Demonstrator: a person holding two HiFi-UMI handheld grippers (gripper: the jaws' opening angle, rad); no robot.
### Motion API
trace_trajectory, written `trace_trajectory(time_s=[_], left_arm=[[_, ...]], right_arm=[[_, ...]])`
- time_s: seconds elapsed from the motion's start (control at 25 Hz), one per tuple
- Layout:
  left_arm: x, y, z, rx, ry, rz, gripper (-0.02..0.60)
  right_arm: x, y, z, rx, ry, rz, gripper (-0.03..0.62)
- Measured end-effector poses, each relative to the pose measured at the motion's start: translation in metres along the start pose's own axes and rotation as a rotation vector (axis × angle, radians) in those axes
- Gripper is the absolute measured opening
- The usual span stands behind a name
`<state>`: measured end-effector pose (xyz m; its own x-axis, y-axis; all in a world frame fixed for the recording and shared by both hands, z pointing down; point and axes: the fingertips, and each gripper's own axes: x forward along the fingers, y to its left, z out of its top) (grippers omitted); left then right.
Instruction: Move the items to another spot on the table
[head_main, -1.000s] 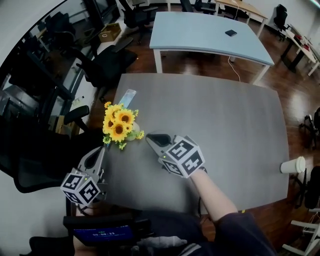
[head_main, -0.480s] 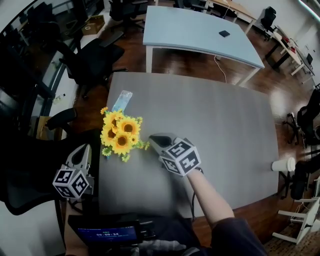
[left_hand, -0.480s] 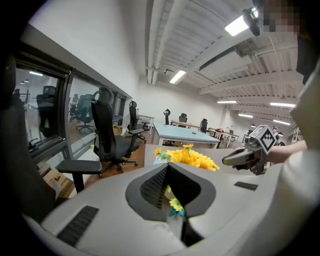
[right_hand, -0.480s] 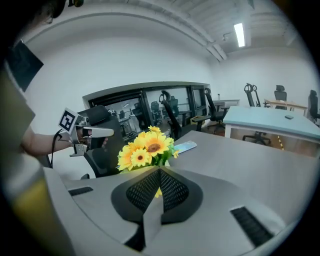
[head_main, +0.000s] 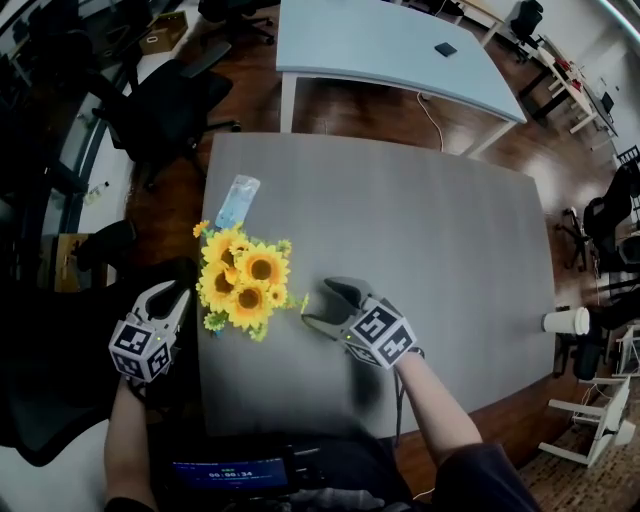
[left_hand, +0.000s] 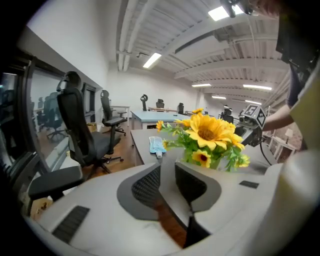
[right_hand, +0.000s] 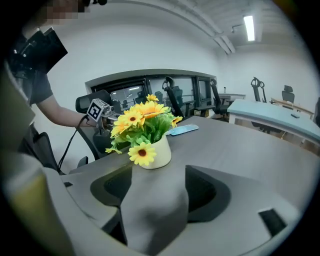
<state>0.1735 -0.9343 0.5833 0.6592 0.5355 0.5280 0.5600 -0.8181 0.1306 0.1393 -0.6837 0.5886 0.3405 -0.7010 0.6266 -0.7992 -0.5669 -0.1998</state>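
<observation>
A bunch of yellow sunflowers (head_main: 243, 285) in a small cream pot (right_hand: 156, 152) stands near the left edge of the grey table (head_main: 430, 230). A light blue packet (head_main: 236, 199) lies flat behind it. My right gripper (head_main: 313, 302) sits low on the table just right of the pot. Its jaws have just been opening and stand wide, with nothing between them and the pot just beyond the tips (right_hand: 158, 173). My left gripper (head_main: 172, 293) hangs off the table's left edge, pointing at the flowers (left_hand: 207, 132). Its jaws (left_hand: 167, 172) have just been opening a little, with only a narrow empty gap.
A paper cup (head_main: 565, 321) stands at the table's right edge. A light blue table (head_main: 380, 45) with a small black item (head_main: 445, 49) is behind. Black office chairs (head_main: 170, 100) crowd the left side. A device with a lit screen (head_main: 230, 472) sits at the near edge.
The right gripper's jaws went from shut to wide open beside the pot. The left gripper sank beside the table's left edge and its jaws parted slightly. The flowers kept their place.
</observation>
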Motion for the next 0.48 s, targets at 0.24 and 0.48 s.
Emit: trace_trajectory(time_s=[0.24, 0.48], left_arm=[[0.030, -0.025, -0.027, 0.229, 0.118, -0.154, 0.322], [0.055, -0.033, -0.021, 0.347, 0.087, -0.199, 0.368]], right_arm=[[0.042, 0.018, -0.017, -0.039, 0.032, 0.017, 0.434], [0.080, 0.015, 0.000, -0.117, 0.006, -0.005, 0.437]])
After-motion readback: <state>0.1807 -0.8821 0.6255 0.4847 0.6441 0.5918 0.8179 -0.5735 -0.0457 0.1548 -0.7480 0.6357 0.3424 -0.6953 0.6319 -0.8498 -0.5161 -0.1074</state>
